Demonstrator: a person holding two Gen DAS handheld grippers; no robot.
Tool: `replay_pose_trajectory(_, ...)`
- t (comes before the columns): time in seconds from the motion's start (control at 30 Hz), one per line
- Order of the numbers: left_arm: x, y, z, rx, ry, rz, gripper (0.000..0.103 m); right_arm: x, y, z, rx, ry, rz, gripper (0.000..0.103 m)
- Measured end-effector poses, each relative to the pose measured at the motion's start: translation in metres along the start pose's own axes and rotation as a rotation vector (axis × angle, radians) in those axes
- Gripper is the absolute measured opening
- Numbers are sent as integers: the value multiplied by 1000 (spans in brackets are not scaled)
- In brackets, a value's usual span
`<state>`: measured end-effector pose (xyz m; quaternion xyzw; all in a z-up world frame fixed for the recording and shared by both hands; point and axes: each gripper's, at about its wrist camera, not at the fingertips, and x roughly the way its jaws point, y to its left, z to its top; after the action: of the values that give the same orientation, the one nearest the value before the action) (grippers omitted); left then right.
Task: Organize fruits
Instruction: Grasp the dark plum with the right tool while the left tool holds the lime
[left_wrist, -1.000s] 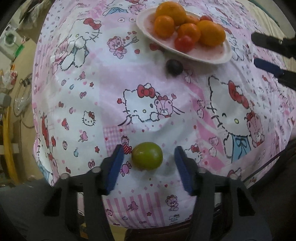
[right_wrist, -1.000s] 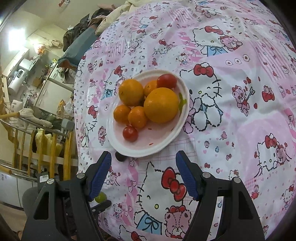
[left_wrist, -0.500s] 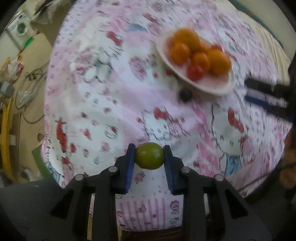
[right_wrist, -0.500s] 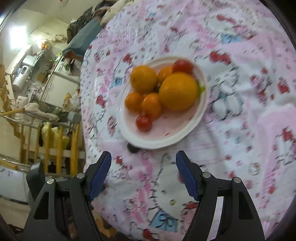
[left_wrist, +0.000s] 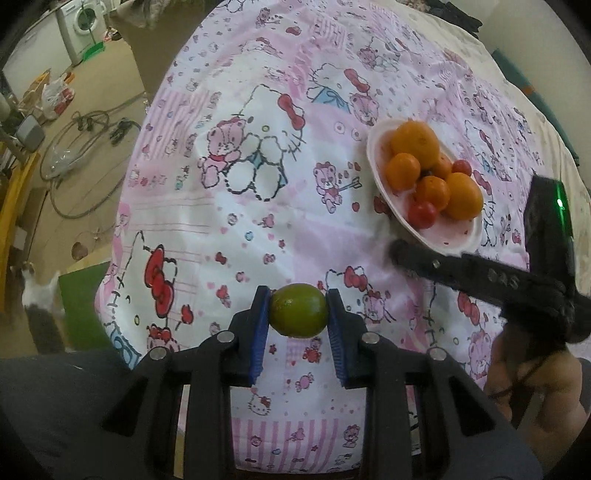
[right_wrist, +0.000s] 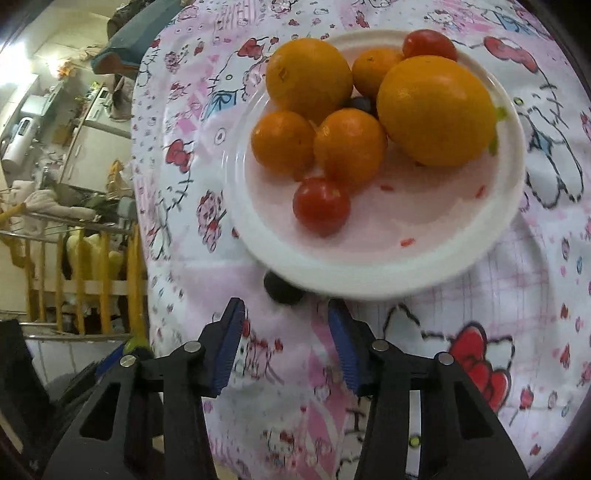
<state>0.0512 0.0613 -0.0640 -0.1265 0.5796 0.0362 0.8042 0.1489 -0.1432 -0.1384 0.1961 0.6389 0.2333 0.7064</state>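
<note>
My left gripper (left_wrist: 298, 312) is shut on a green fruit (left_wrist: 297, 310) and holds it above the pink cartoon tablecloth (left_wrist: 236, 206). A white plate (left_wrist: 458, 236) with several oranges and two red tomatoes sits to the right. In the right wrist view the plate (right_wrist: 369, 273) is close ahead. A dark round fruit (right_wrist: 282, 290) lies on the cloth at the plate's near rim, just ahead of my right gripper (right_wrist: 286, 334), which is open and empty. The right gripper's arm (left_wrist: 480, 273) hides the dark fruit in the left wrist view.
The table edge drops away at the left, with floor, cables (left_wrist: 85, 147) and a washing machine (left_wrist: 79, 29) beyond. Yellow railings (right_wrist: 85, 273) and shelves stand left of the table in the right wrist view.
My left gripper closed on the green fruit and lifted it off the cloth. My right gripper moved in toward the plate and the dark fruit, its jaws narrower than before.
</note>
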Motion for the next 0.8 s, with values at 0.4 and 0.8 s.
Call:
replay_pose_trajectory(0.4, 5, 5, -2, -12, 15, 12, 26, 4, 5, -2, -50, -17, -71, 25)
replay_pose_trajectory(0.8, 10, -16, 1, 23, 18, 30, 26, -68, -34, -20, 29, -56, -37, 25)
